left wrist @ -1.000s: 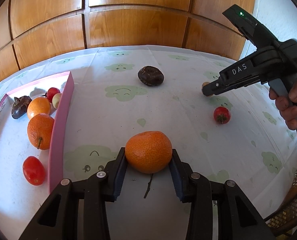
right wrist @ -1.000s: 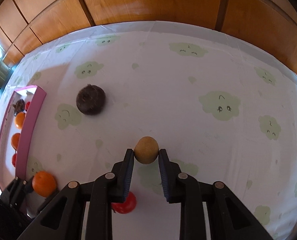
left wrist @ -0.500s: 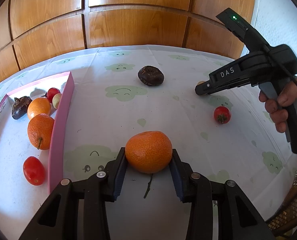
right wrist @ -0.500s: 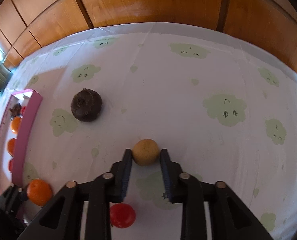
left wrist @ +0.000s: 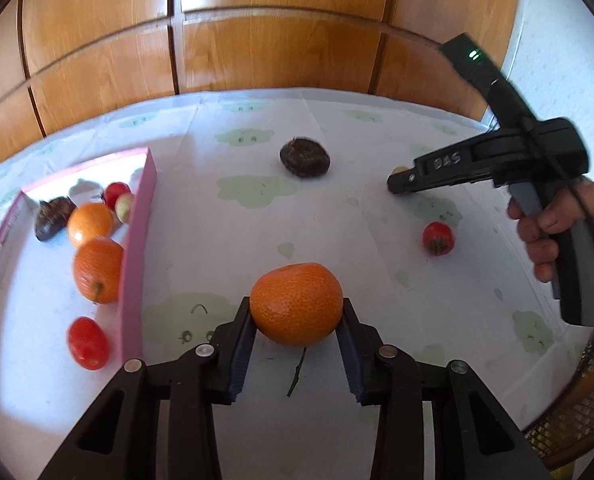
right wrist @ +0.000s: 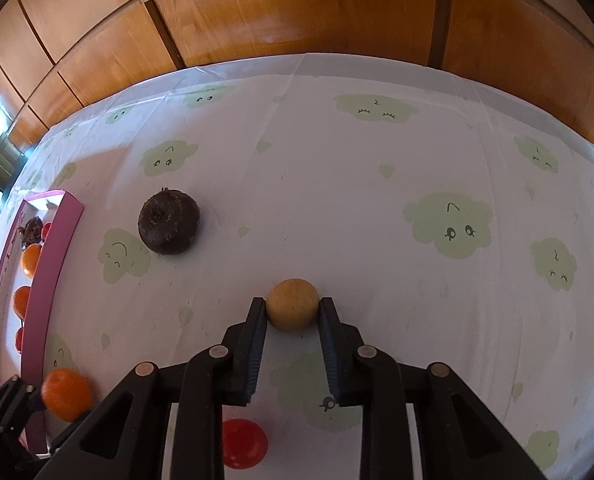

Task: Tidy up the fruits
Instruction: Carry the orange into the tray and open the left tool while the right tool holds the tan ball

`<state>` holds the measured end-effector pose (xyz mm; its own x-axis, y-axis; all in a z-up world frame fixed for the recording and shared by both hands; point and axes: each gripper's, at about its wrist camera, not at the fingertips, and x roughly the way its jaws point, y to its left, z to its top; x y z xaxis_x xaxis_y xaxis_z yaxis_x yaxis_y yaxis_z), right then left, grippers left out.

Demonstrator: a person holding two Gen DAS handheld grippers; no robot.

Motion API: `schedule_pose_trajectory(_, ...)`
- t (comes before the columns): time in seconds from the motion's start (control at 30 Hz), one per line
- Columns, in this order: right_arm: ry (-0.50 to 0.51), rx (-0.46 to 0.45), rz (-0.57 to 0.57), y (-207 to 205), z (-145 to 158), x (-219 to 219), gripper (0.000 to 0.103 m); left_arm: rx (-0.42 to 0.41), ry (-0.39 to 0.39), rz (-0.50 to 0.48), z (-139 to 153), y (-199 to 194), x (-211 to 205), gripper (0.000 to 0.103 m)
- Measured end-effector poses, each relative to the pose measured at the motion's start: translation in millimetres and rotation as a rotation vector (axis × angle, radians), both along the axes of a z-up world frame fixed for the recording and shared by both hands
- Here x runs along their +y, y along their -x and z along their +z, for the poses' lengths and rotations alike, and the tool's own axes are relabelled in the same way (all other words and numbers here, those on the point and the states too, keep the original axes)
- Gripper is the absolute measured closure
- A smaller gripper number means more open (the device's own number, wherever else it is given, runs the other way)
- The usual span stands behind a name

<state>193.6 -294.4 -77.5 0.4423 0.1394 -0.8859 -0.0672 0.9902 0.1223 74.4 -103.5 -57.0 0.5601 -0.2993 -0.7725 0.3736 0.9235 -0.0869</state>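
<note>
Progress of the sorting at this moment. My left gripper (left wrist: 297,334) had its fingers (left wrist: 243,340) closing on a mandarin (left wrist: 297,303), the pads pressed against both of its sides, and the fruit sat just beside the pink wall of the tray (left wrist: 135,264), outside it. My right gripper (right wrist: 293,332) had its fingers (right wrist: 255,334) clamped on a small tan fruit (right wrist: 292,304), near the middle of the surface (right wrist: 337,184) and well apart from the tray. I could not tell from either view whether the two gripped fruits were lifted or touching the cloth. Already inside the tray lay two oranges (left wrist: 97,270), a dark wrinkled fruit (left wrist: 53,218), a red oval fruit (left wrist: 87,343), and a small red fruit (left wrist: 115,193) touching a pale one (left wrist: 124,207) at the far end; I judged these sorted. Outside the tray, besides the two fruits in my fingers, a dark round fruit (right wrist: 168,224) rested alone toward the far side of the surface, and a red strawberry-like fruit (left wrist: 438,238) lay below my right gripper. A small twig (left wrist: 297,372) lay on the cloth under the mandarin. By my estimate more than half of the fruit was put away: six pieces were in, two were in hand, and two were untouched.
</note>
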Motion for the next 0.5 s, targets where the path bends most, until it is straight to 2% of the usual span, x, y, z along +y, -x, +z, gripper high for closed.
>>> schedule_pose_trajectory(0.2,0.015,-0.007,0.006,0.5,0.8,1.0,0.077,-0.054,0.002,0.024,27.4,13.3,10.6,0.063)
schedule_pose_trajectory(0.5,0.043,-0.015,0.015,1.2,1.2,4.6,0.077,-0.11,-0.011,0.136,55.7,22.5,51.1,0.063)
